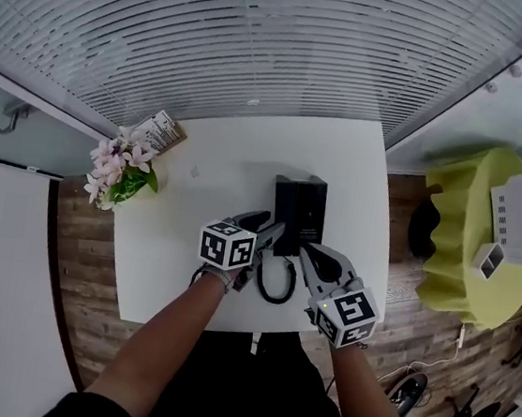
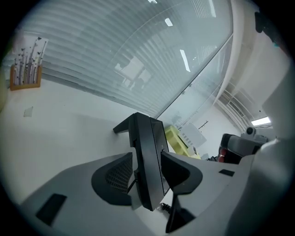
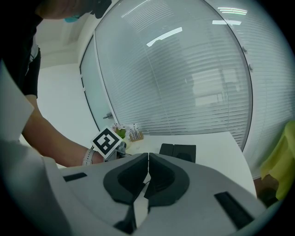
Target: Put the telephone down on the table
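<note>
The telephone [image 1: 298,212] is rested on the table [image 1: 208,177], right of its middle. The left gripper [image 1: 271,230] is spread open astride its edge, apparently released so it rests unaided. The right gripper [image 3: 147,174] is clenched empty, judged unneeded.

Telephone [image 1: 298,212] matt blk plastic, table [image 1: 239,153] smooth matt wht, floor [image 1: 76,256] grainy wood planks.

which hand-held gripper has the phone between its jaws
The left hand-held gripper: the black telephone stands between its parted jaws. The right hand-held gripper has its jaws together with nothing between them.
</note>
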Available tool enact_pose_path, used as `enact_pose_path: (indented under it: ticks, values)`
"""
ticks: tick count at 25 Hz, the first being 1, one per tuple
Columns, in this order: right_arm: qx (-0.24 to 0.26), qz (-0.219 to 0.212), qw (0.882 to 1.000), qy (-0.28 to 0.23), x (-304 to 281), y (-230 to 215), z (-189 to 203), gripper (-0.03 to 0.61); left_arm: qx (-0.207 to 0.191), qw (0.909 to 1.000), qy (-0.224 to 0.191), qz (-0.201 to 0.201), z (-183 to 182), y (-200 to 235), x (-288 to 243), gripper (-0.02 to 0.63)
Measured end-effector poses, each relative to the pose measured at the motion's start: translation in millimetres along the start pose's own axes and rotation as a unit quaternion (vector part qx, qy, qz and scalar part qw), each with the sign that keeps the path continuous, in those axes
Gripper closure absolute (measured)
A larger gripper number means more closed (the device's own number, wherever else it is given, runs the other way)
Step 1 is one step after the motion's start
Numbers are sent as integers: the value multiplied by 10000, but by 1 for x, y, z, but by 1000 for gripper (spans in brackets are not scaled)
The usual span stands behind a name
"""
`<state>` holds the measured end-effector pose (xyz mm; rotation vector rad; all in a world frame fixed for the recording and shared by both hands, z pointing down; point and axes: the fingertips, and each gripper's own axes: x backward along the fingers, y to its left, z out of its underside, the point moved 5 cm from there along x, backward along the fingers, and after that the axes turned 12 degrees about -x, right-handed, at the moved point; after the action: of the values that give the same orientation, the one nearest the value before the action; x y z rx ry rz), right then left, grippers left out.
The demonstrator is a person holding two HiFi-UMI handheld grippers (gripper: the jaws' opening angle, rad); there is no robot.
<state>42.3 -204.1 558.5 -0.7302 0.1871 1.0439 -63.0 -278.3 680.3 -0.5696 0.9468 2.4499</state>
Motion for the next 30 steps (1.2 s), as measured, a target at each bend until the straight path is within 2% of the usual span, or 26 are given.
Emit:
enact_pose_path:
  ticks: [5,7,9,11,21,30]
  values:
    - [-107,83,9999,37,6,-9,7,555,495,9984,52,283,6,4,-18,423]
    - [-137,100,9998,43,9,-13,9,555,560,9979,57,324,5,6,-23,423]
    - [-166,122,9998,34,11,-16,9,555,567,9979,76,316,5,8,-25,425]
    - [-173,154,9997,21,12,-18,8,555,580,9977,97,338,4,8,-26,465]
    - [-157,217,9996,-21,19,-16,-3,555,606,9969,177,462,1,0,-15,528]
    - [-21,64,9998,-163,27,0,-11,555,418,9965,-13,723,-16,-16,20,537]
